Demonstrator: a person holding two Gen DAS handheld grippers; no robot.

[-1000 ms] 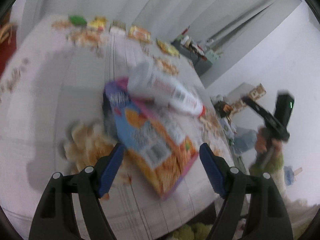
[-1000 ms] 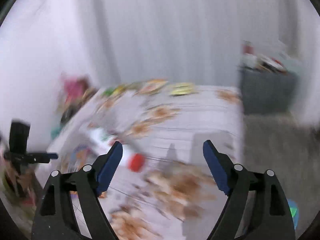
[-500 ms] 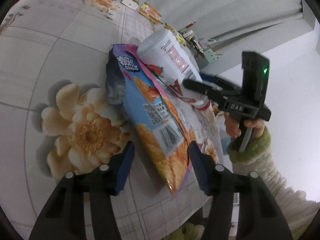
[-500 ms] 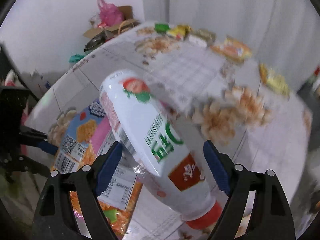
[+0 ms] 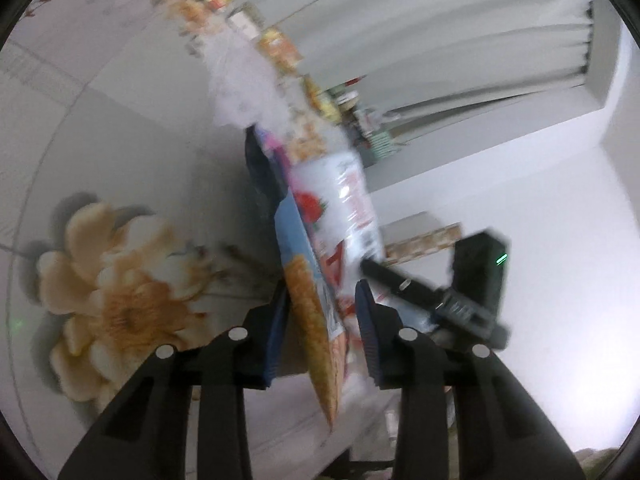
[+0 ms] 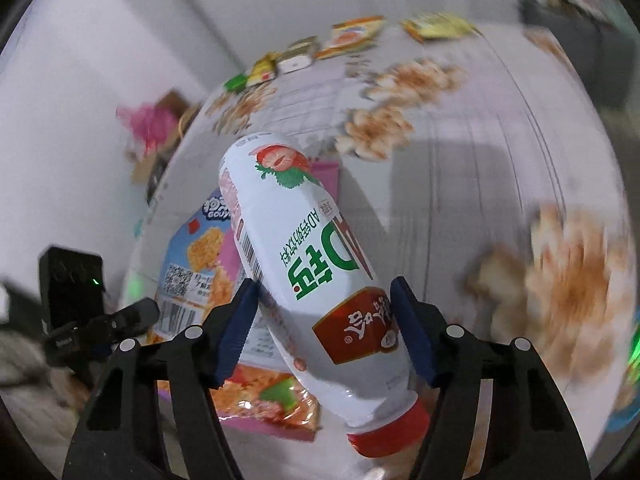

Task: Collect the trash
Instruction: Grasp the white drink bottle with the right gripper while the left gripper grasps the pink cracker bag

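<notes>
We judged the crinkly snack bag (image 5: 310,312) light and floppy in our narrowed left claw (image 5: 320,320), while our right claw (image 6: 324,320) clamped the stiff, slick bottle (image 6: 308,264) near its neck.

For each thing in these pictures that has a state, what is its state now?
Left gripper: jaws narrowed around the snack bag's edge; contact unclear.
Right gripper: shut on the bottle.
Snack bag: tilted on edge.
Bottle: red cap on, lying across the bag.
Small wrappers: lying at the table's far edge.
Table: covered with a flowered cloth.
</notes>
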